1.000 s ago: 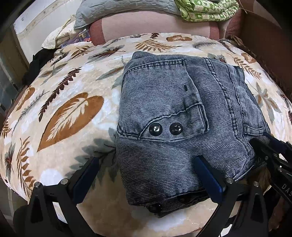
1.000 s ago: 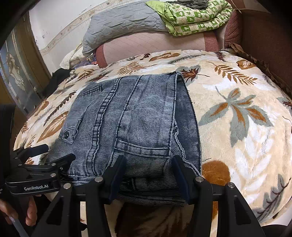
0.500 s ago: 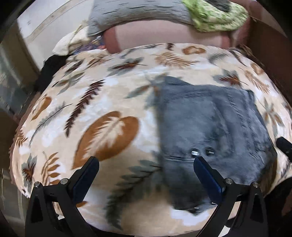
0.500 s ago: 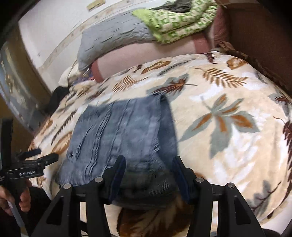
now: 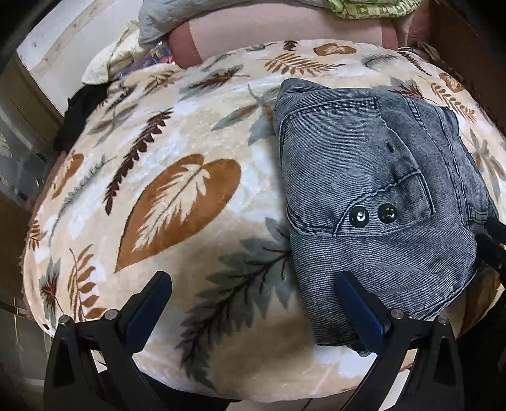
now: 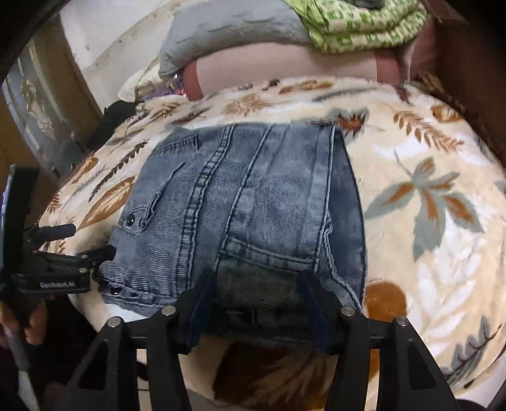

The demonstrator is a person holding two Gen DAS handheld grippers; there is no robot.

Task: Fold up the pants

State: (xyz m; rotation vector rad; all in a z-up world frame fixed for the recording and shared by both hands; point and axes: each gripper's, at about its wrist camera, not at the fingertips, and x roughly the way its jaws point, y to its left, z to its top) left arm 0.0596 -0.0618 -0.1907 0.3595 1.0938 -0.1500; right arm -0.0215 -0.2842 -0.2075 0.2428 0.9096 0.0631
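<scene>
The grey-blue jeans [image 5: 379, 189] lie folded into a thick square on the leaf-patterned blanket [image 5: 177, 202], pocket with two dark snaps facing up. My left gripper [image 5: 253, 303] is open wide over the blanket; its right finger [image 5: 360, 303] overlaps the jeans' near left corner. In the right wrist view the jeans [image 6: 253, 196] fill the middle. My right gripper [image 6: 257, 300] straddles their near edge, its jaws opening with denim between the fingers and no bunching. The left gripper [image 6: 82, 243], in a person's hand [image 6: 31, 328], sits at the jeans' left corner.
A grey quilt [image 6: 227, 34] and a green patterned blanket [image 6: 357, 28] are piled on a pink bolster [image 6: 284, 66] at the bed's far end. Dark wood [image 6: 474, 69] borders the right side. Black cloth [image 5: 79, 110] lies at the bed's left edge.
My left gripper has shifted left, so the jeans now sit further right in its view. The right gripper's fingers stand slightly wider apart over the jeans' near edge.
</scene>
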